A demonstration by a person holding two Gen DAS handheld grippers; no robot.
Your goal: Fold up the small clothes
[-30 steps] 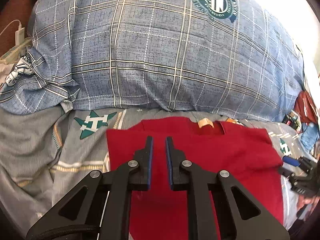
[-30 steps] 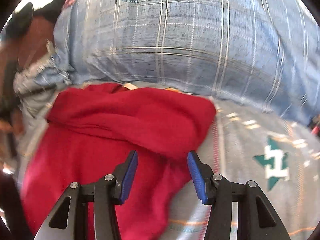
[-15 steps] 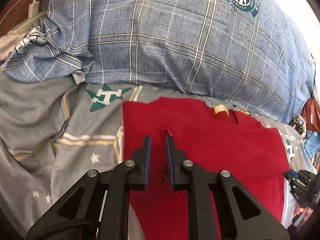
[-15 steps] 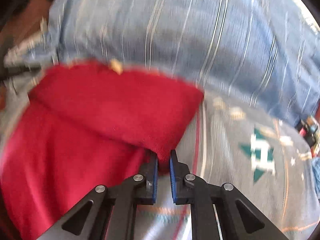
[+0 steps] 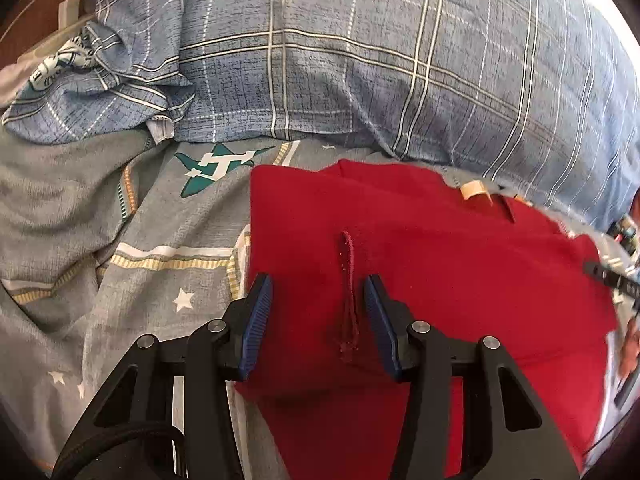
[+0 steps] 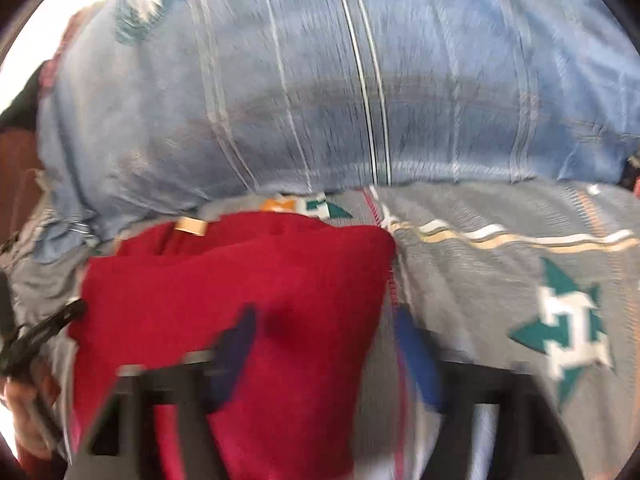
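Observation:
A small red garment (image 5: 432,272) lies folded on the grey bedsheet (image 5: 100,240), with a tan label (image 5: 472,191) at its far edge. My left gripper (image 5: 318,320) is open over its left part, blue pads on either side of a raised pinch crease (image 5: 349,300). The garment also shows in the right wrist view (image 6: 248,280). My right gripper (image 6: 328,352) is open over the garment's right edge; this view is motion-blurred. The right gripper's tip shows at the right edge of the left wrist view (image 5: 608,276).
A big blue plaid pillow (image 5: 360,60) lies right behind the garment, also in the right wrist view (image 6: 320,80). The grey sheet with teal emblems (image 6: 560,332) spreads to both sides. A white charger and cable (image 5: 66,0) lie at far left.
Both grippers were shut on the red fabric half a second ago and have opened, letting it go. A pinched crease stays between the left pads. The right gripper is moving.

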